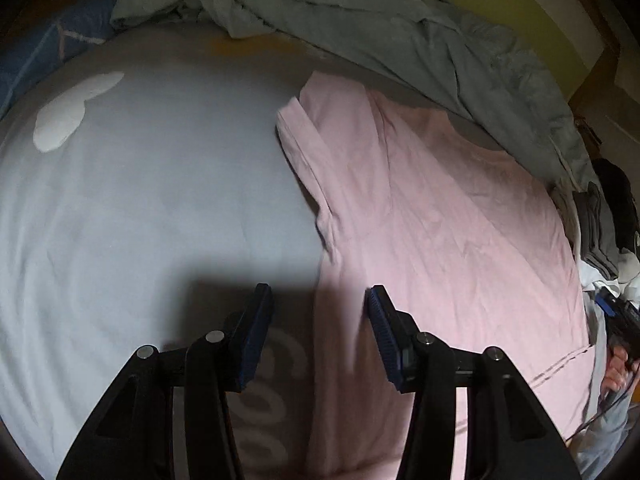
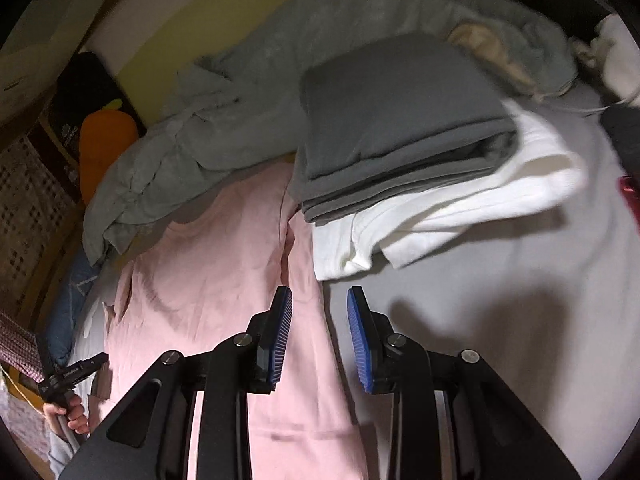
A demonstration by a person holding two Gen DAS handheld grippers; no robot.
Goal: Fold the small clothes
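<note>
One pink shirt [image 1: 440,216], perhaps three folded garments [image 2: 400,120]

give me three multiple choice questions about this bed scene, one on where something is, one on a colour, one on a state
1. Where does the folded dark grey garment lie?
A. On top of the white garment
B. Under the pink shirt
C. Hanging off the bed's edge

2. What colour is the shirt spread flat on the sheet?
A. Blue
B. Pink
C. Green

3. What state are the two grippers in?
A. Both clamped on the shirt
B. One holding a sock
C. Both open, holding nothing

Answers:
1. A, the right wrist view shows the grey stack resting on the white garment, beside the pink shirt.
2. B, both views show a pale pink shirt lying flat.
3. C, the left gripper and the right gripper each show a clear gap between their pads, with no cloth pinched.
</note>
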